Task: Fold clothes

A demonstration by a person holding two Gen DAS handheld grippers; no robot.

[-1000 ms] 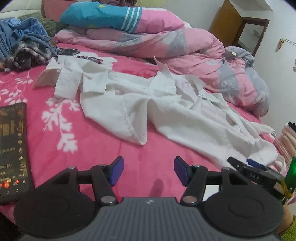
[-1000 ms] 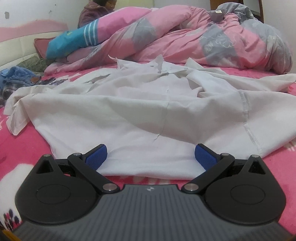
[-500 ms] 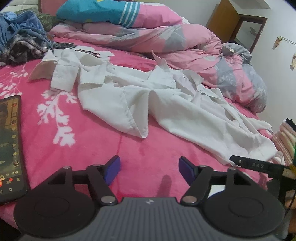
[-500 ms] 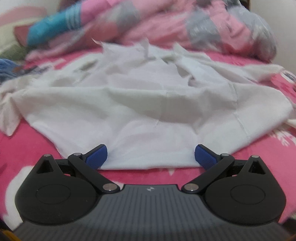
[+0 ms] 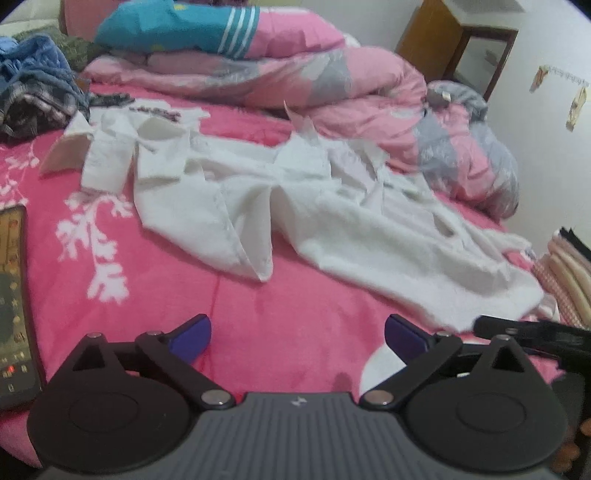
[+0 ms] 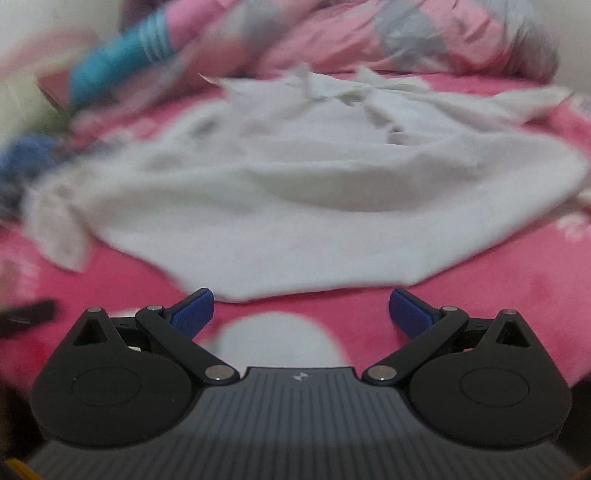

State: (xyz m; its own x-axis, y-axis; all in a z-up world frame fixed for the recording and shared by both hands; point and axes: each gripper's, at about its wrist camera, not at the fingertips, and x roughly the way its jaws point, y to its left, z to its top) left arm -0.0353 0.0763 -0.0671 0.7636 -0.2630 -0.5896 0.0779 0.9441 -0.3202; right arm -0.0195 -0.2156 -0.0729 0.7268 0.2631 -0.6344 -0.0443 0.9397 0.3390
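Note:
A crumpled white shirt (image 5: 332, 218) lies spread across the pink bed cover (image 5: 155, 295), its sleeve and cuff at the far left. My left gripper (image 5: 297, 334) hovers over bare cover short of the shirt's near hem; its jaws are opening wide and nothing is between them. In the blurred right wrist view the same white shirt (image 6: 314, 206) fills the middle. My right gripper (image 6: 301, 310) stands open just short of the shirt's near edge, with nothing between its blue pads (image 6: 194, 312).
A bunched pink and grey duvet (image 5: 351, 85) and a blue striped pillow (image 5: 173, 26) lie behind the shirt. Blue and plaid clothes (image 5: 33, 85) are piled at far left. A lit phone (image 5: 13, 302) lies at left. Folded clothes (image 5: 569, 269) are stacked at right, a wooden cabinet (image 5: 454, 44) beyond.
My left gripper's jaws have opened much wider. The right gripper has drawn back and up from the shirt's hem, so pink cover now shows between its fingers.

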